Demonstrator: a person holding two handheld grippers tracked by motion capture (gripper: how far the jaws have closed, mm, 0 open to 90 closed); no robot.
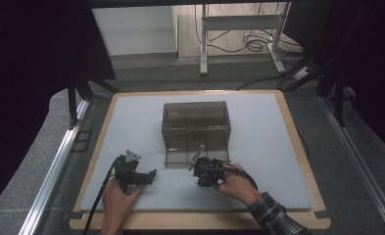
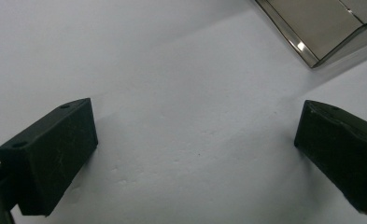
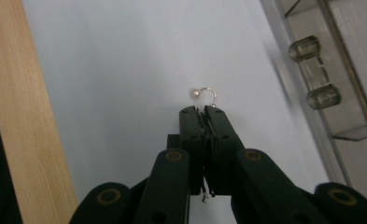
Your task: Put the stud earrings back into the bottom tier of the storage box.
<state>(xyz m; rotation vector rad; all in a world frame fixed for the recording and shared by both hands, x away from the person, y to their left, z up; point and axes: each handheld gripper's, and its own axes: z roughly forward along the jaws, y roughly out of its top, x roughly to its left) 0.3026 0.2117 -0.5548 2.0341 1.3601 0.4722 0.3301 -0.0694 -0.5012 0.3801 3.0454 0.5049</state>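
Observation:
A small metal earring hook with a pearl bead [image 3: 207, 92] sticks out of the tips of my right gripper [image 3: 203, 112], which is shut on it just above the white mat. In the high view the right gripper [image 1: 199, 176] is just in front of a smoky transparent compartment box [image 1: 196, 123], whose front flap [image 1: 182, 157] lies folded down on the mat. My left gripper [image 1: 151, 176] rests on the mat further left, pointing right. Its jaws stand wide apart with nothing between them [image 2: 195, 154]. A corner of the box [image 2: 321, 28] is beyond them.
The white mat [image 1: 268, 147] lies on a wooden board [image 1: 298, 147] whose edge [image 3: 17, 116] runs along the left of the right gripper view. The box's clear hinge knobs [image 3: 305, 49] are close on that view's right. Metal rails and table legs lie beyond the board.

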